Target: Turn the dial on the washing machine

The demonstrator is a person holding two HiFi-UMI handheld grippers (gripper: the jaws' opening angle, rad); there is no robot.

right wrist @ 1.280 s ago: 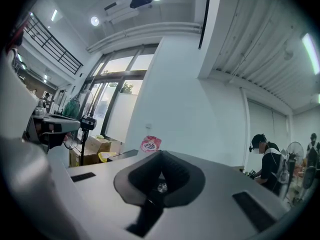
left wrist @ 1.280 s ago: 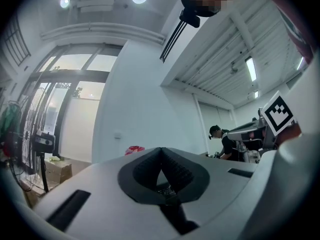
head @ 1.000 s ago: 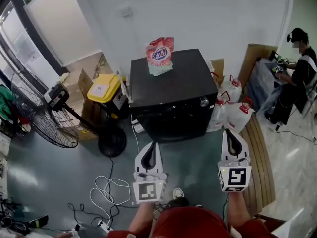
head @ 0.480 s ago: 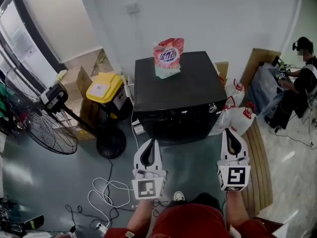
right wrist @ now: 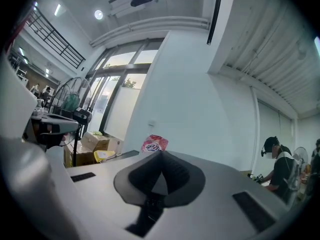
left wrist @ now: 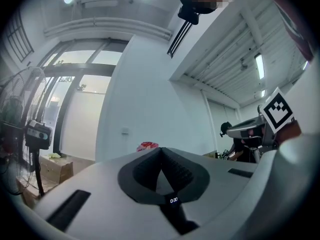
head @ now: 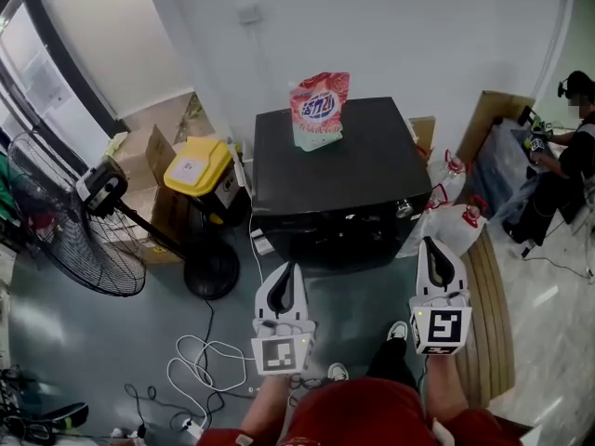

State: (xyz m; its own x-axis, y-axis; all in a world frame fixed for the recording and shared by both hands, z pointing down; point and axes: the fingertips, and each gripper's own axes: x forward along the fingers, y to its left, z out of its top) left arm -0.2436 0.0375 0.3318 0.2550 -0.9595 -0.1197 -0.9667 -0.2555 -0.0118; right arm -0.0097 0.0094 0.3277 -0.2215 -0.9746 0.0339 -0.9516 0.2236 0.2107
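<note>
The black washing machine (head: 339, 170) stands against the white wall, with a small silver dial (head: 403, 208) at the right end of its front panel. A red and white detergent bag (head: 318, 110) stands upright on its top; the bag (right wrist: 154, 144) also shows in the right gripper view. My left gripper (head: 294, 272) is held low in front of the machine's left half, jaws shut and empty. My right gripper (head: 429, 247) is near the machine's front right corner, below the dial, jaws shut with nothing between them. Neither gripper touches the machine.
A standing fan (head: 79, 226) and a yellow-lidded bin (head: 197, 167) are left of the machine, with cardboard boxes behind. White cables (head: 200, 360) lie on the floor. White jugs (head: 456, 221) and a wooden platform (head: 488, 305) are on the right. A seated person (head: 567, 156) is at far right.
The view has shifted so the machine sits a little further right and nearer. Both grippers hold the same pose, still shut. My foot has stepped forward between them.
</note>
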